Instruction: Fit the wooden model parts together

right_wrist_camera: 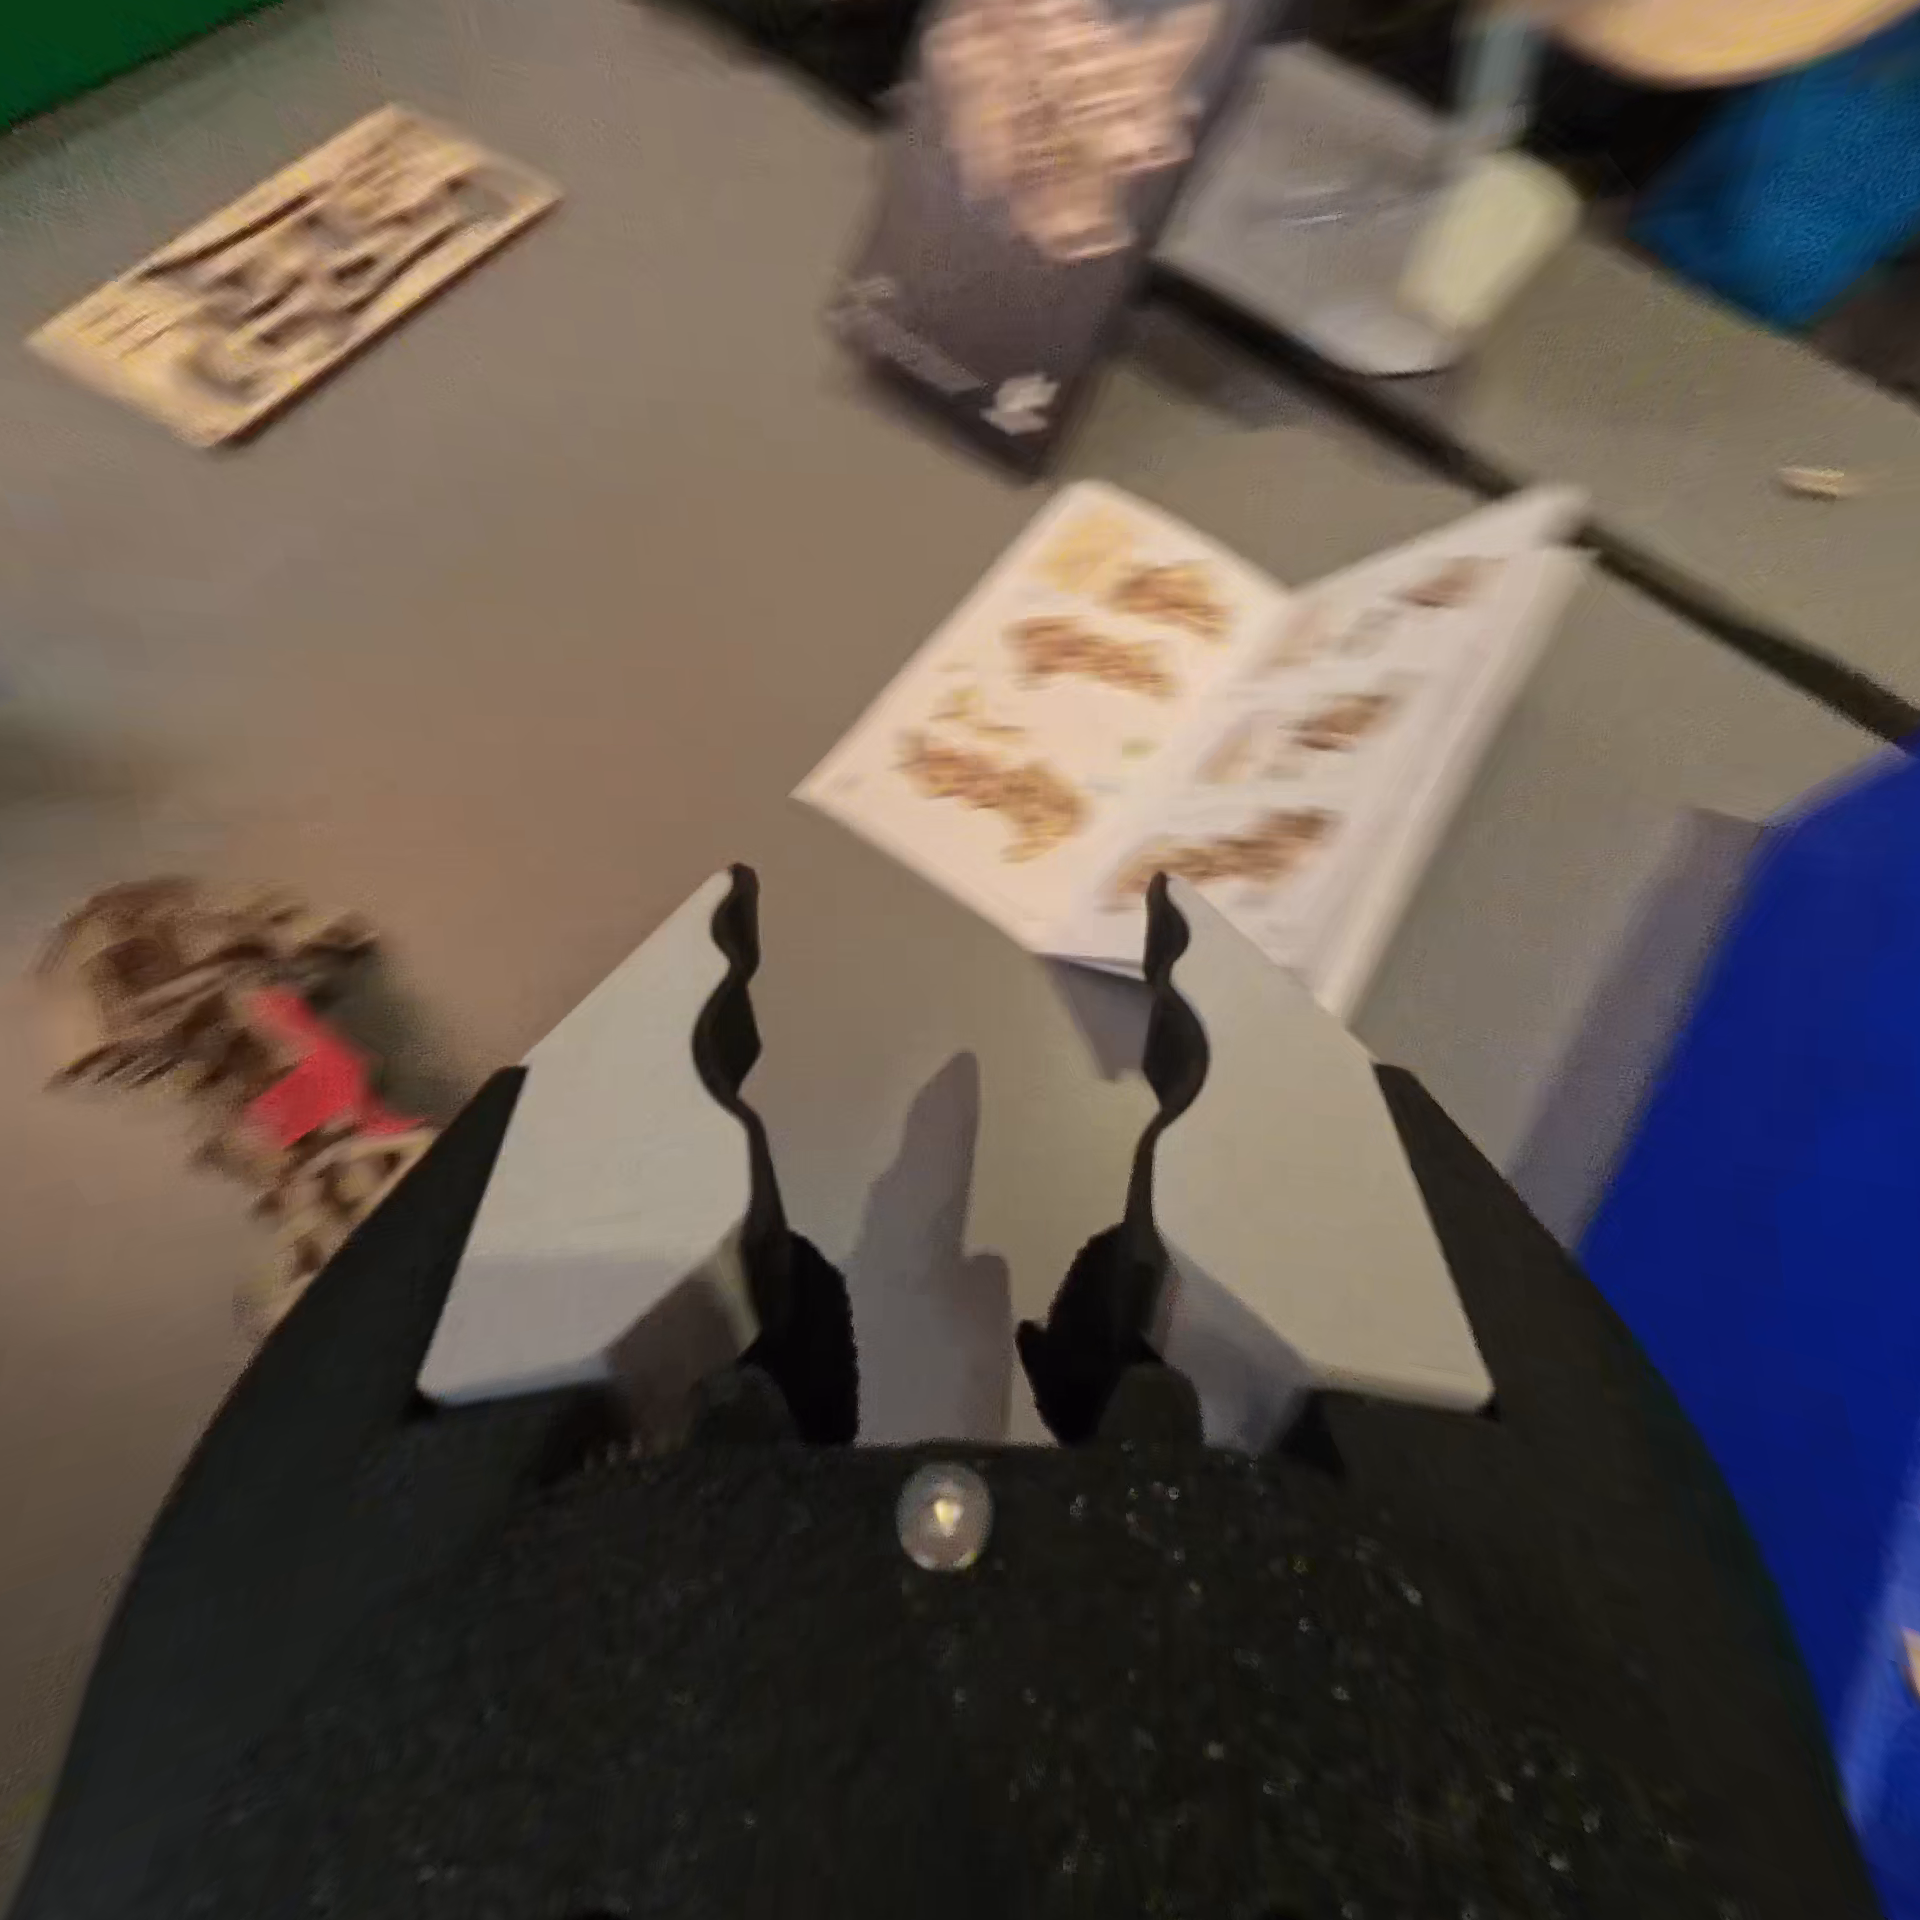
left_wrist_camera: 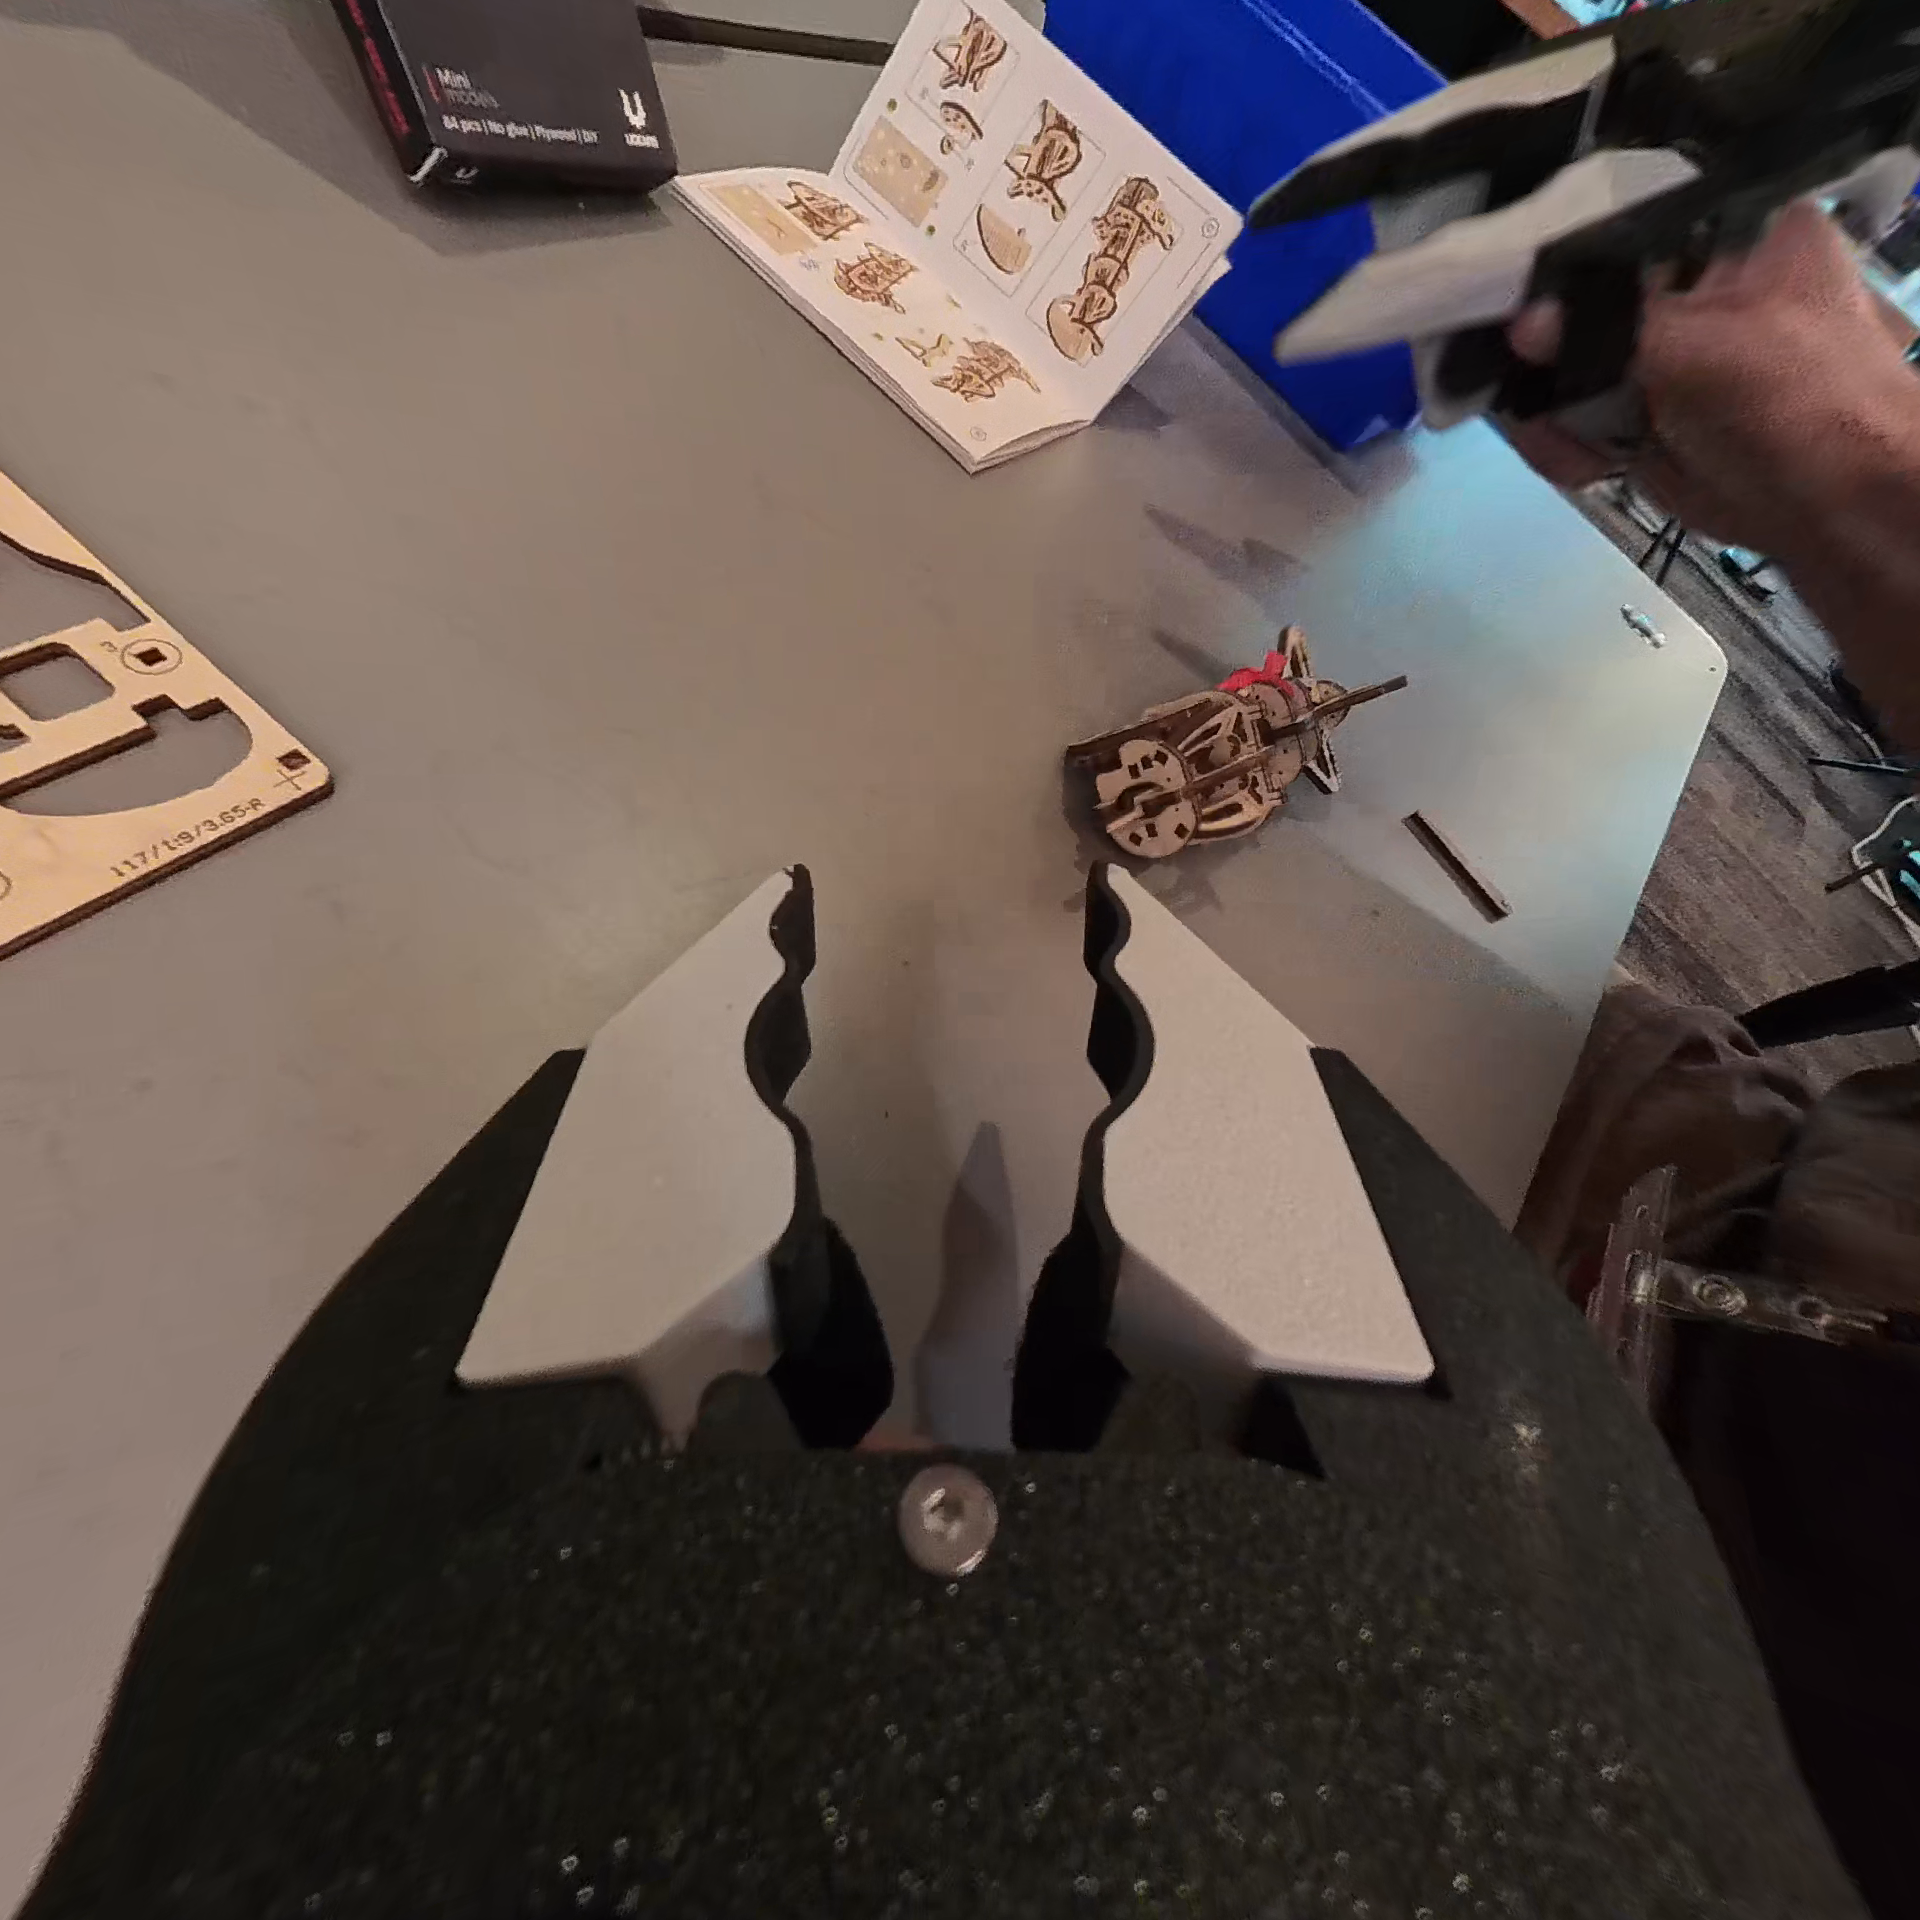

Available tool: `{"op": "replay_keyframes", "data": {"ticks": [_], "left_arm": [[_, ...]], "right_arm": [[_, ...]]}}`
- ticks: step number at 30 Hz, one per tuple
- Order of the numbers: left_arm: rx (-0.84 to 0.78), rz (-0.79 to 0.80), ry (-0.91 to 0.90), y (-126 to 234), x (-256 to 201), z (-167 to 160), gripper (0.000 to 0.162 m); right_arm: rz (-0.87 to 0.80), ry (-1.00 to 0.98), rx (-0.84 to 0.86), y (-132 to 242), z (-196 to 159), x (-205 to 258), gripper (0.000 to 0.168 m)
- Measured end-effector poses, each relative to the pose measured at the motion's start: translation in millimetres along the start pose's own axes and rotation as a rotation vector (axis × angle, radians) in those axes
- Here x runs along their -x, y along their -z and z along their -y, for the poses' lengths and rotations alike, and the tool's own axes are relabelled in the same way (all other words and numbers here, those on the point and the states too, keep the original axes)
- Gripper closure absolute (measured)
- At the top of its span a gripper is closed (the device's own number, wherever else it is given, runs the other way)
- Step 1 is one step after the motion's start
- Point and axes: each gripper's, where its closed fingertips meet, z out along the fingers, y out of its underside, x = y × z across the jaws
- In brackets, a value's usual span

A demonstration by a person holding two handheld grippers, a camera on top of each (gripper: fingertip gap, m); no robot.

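A small part-built wooden model (left_wrist_camera: 1226,753) with a red piece on it lies on the grey table (left_wrist_camera: 623,520), just ahead and right of my left gripper (left_wrist_camera: 945,883), which is open and empty. A thin loose wooden strip (left_wrist_camera: 1455,865) lies to the model's right. A wooden parts sheet (left_wrist_camera: 125,748) lies at the left. In the blurred right wrist view, my right gripper (right_wrist_camera: 945,883) is open and empty above the table, with the model (right_wrist_camera: 229,1029) at its left and the parts sheet (right_wrist_camera: 301,270) far left. The right gripper also shows in the left wrist view (left_wrist_camera: 1278,270), raised, held by a hand.
An open instruction booklet (left_wrist_camera: 966,239) lies at the back, also in the right wrist view (right_wrist_camera: 1195,727). A dark box (left_wrist_camera: 520,94) lies behind it. A blue bin (left_wrist_camera: 1247,135) stands at the back right. The table edge (left_wrist_camera: 1662,883) runs close on the right.
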Motion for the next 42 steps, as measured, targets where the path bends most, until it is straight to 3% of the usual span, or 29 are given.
{"op": "replay_keyframes", "data": {"ticks": [4, 12, 16, 19, 22, 24, 26, 32, 35, 37, 42], "left_arm": [[0.008, -0.023, 0.025, -4, -2, -2, 0.112], [0.019, -0.017, 0.037, -7, 0, -4, 0.113], [-0.072, -0.084, 0.048, -19, -12, 39, 0.116], [0.004, -0.084, -0.166, -55, -19, 82, 0.116], [0.094, -0.119, -0.321, -115, -28, 118, 0.117], [0.157, -0.157, -0.399, -161, -38, 127, 0.12], [0.202, -0.144, -0.477, -208, -41, 126, 0.123], [0.312, -0.103, -0.632, -295, -46, 112, 0.113], [0.305, -0.109, -0.582, -306, -44, 119, 0.109], [0.393, -0.127, -0.552, -308, -37, 106, 0.101], [0.394, -0.243, -0.341, -308, -56, 93, 0.098]], "right_arm": [[-0.082, -0.151, -0.118, -2, -3, -43, 0.1], [-0.161, -0.125, -0.046, -24, -28, -54, 0.101], [-0.134, -0.185, -0.072, -28, -28, -56, 0.111], [-0.151, -0.215, -0.079, -33, -27, -62, 0.119], [-0.147, -0.235, -0.09, -38, -26, -66, 0.131], [-0.138, -0.243, -0.092, -38, -27, -67, 0.16], [-0.133, -0.249, -0.094, -36, -28, -66, 0.168], [-0.044, -0.331, -0.116, -28, -28, -56, 0.168], [-0.048, -0.342, -0.203, -14, -19, -66, 0.149], [-0.048, -0.326, -0.235, -8, -11, -73, 0.136], [0.011, -0.223, -0.27, -5, 18, -62, 0.133]]}}
